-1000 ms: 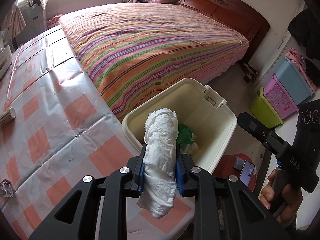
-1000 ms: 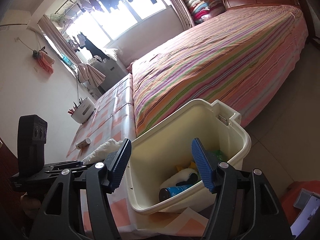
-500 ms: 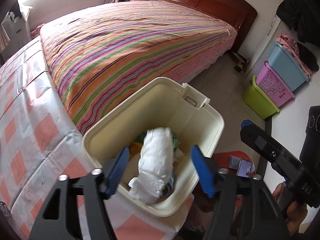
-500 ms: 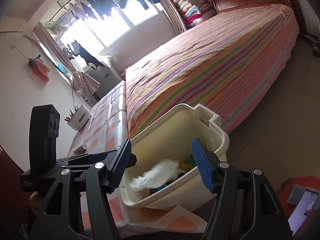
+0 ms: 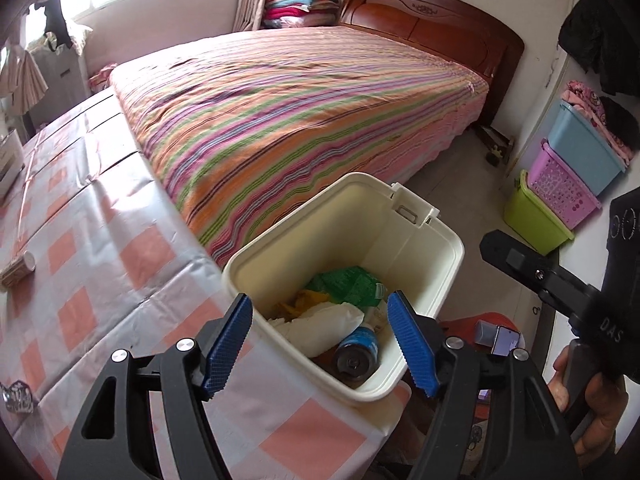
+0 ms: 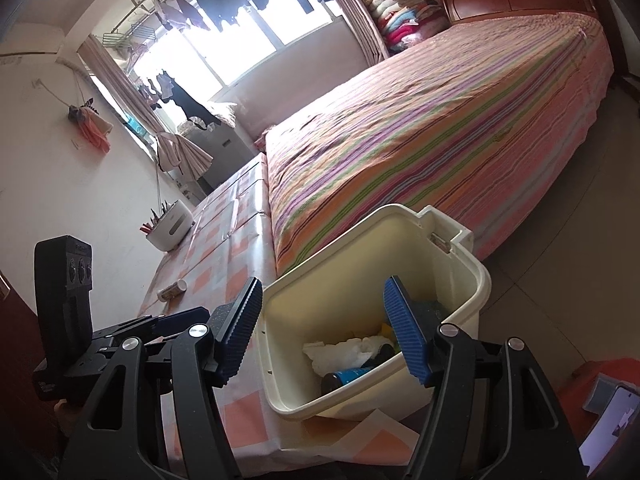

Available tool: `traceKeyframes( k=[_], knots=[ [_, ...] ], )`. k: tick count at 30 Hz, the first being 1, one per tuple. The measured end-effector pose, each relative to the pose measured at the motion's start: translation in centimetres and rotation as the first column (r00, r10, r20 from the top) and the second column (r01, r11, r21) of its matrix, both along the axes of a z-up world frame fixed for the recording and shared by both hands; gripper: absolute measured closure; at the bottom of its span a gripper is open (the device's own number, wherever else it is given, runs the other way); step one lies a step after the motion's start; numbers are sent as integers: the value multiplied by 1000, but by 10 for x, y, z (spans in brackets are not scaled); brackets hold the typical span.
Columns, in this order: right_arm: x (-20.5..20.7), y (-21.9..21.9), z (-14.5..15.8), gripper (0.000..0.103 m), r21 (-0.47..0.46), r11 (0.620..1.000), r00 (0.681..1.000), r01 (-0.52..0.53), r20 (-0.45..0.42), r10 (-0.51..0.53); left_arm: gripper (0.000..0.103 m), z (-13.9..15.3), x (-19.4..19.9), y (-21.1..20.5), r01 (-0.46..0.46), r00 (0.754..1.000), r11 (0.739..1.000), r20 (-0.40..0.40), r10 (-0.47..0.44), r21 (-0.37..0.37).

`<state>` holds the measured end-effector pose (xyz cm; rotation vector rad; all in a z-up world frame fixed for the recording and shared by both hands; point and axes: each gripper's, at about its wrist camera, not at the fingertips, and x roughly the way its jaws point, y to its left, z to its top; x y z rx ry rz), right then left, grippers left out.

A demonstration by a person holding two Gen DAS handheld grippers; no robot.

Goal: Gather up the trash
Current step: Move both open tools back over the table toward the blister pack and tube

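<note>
**Trash collected in one cream bin**

Bin (image 5: 436,276) at the worktop (image 5: 100,248) edge holds one white wad (image 5: 320,326), one green wrapper (image 5: 348,282), one blue-labelled can (image 5: 358,352). Left tool (image 5: 326,344), above the bin, has just opened, empty; right tool (image 6: 324,328) open, empty, lettered "DAS".

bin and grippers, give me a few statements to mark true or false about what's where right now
1. The white wad lies inside the bin. True.
2. The left gripper is clamped on the wad. False: its jaws have just been opening and stand apart with nothing between them.
3. A blue can lies in the bin beside the wad. True.
4. The bin stands on the bed. False: it stands at the edge of the checked table, next to the bed.
5. The right gripper holds a green wrapper. False: its jaws are open and empty; the green wrapper is in the bin.
</note>
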<state>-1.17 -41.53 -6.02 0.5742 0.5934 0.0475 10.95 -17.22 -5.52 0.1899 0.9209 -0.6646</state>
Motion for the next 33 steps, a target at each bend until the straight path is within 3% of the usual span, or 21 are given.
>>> traceKeyframes(
  k=[12, 19, 27, 33],
  knots=[
    [19, 45, 10, 40, -33, 995, 995, -97, -2, 97, 35, 11, -7, 73, -120, 993, 991, 13, 121, -61],
    [34, 99, 11, 39, -38, 976, 977, -215, -13, 215, 35, 11, -13, 140, -251, 967, 966, 22, 253, -66],
    [50, 170, 2, 39, -30, 929, 929, -368, -36, 367, 35, 1, -29, 227, -430, 902, 900, 1, 431, -76],
    [67, 229, -4, 37, -28, 864, 864, -503, -59, 501, 35, -12, -43, 293, -573, 819, 815, -40, 572, -84]
  ],
)
